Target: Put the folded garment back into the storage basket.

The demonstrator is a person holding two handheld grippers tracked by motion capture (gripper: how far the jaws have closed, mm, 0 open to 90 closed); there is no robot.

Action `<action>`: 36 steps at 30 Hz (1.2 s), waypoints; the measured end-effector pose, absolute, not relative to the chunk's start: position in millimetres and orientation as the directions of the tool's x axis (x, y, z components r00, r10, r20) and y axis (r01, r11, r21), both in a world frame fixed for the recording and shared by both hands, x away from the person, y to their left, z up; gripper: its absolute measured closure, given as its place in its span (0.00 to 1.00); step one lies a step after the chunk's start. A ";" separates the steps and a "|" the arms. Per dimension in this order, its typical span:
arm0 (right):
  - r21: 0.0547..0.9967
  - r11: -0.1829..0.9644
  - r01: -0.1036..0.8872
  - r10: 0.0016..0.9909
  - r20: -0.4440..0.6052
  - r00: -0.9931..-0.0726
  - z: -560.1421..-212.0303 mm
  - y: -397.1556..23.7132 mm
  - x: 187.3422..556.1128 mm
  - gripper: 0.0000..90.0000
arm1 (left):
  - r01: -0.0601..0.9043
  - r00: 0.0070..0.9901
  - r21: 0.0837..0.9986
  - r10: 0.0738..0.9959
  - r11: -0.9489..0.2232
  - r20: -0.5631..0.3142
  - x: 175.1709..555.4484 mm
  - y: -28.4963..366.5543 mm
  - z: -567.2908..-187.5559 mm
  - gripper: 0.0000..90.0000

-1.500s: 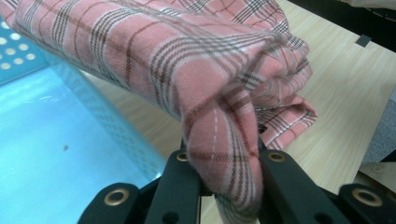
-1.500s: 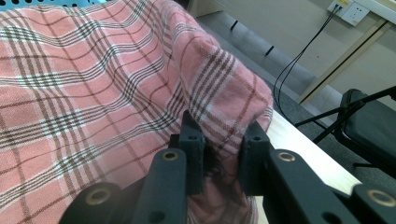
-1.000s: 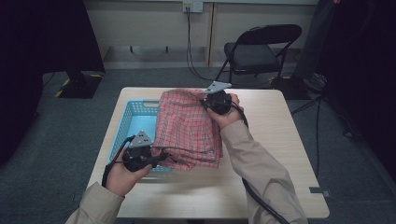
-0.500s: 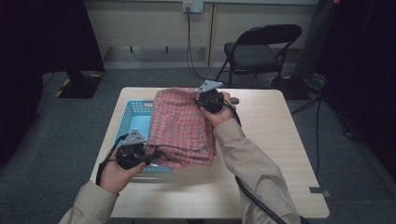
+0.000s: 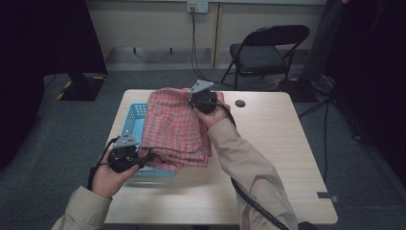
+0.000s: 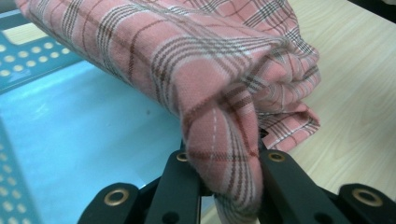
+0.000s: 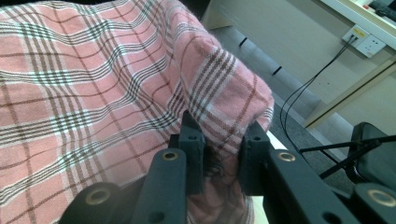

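Note:
A folded pink plaid cloth [image 5: 176, 128] hangs over the blue perforated basket [image 5: 135, 120] on the wooden table. My left gripper [image 5: 143, 159] is at the cloth's near left corner and is shut on a fold of it [image 6: 224, 154], with the basket floor [image 6: 79, 135] beneath. At the far edge, my right gripper [image 5: 192, 99] is shut on the cloth's upper corner [image 7: 219, 116], the fabric bunched between its jaws. The cloth is held stretched between both grippers above the basket.
The light wooden table [image 5: 268, 158] has bare room on the right side, with a small dark round disc [image 5: 240, 103] near its far edge. A black folding chair [image 5: 265, 52] stands behind the table. A wall socket with cables [image 5: 197, 6] is at the back.
Both grippers have carried the cloth leftward, so it now lies more over the basket. The left gripper has drawn back toward the near left corner.

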State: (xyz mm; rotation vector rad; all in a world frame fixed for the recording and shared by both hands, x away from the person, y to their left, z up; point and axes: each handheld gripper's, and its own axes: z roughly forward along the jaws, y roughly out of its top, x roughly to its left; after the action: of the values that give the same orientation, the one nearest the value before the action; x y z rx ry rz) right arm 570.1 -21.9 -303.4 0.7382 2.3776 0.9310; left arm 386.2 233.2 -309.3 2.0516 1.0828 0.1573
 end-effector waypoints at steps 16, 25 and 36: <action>0.713 0.647 0.269 0.595 -0.251 -0.764 -305.9 24.5 581.5 0.84 | 0.669 0.576 0.689 0.781 -0.280 -0.242 389.4 269.8 -319.3 0.93; 0.714 0.648 0.265 0.588 -0.247 -0.770 -313.2 43.4 585.7 0.84 | 0.686 0.551 0.676 0.800 -0.270 -0.239 391.0 287.4 -327.1 0.93; 0.714 0.647 0.268 0.589 -0.244 -0.770 -321.1 56.9 590.6 0.84 | 0.692 0.530 0.673 0.816 -0.261 -0.229 396.4 297.1 -335.3 0.93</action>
State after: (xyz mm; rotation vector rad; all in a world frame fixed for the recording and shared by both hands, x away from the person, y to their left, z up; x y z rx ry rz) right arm 590.6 56.9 -321.1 0.6708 2.4056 0.9388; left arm 396.4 297.1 -335.3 2.0201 1.2216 0.2107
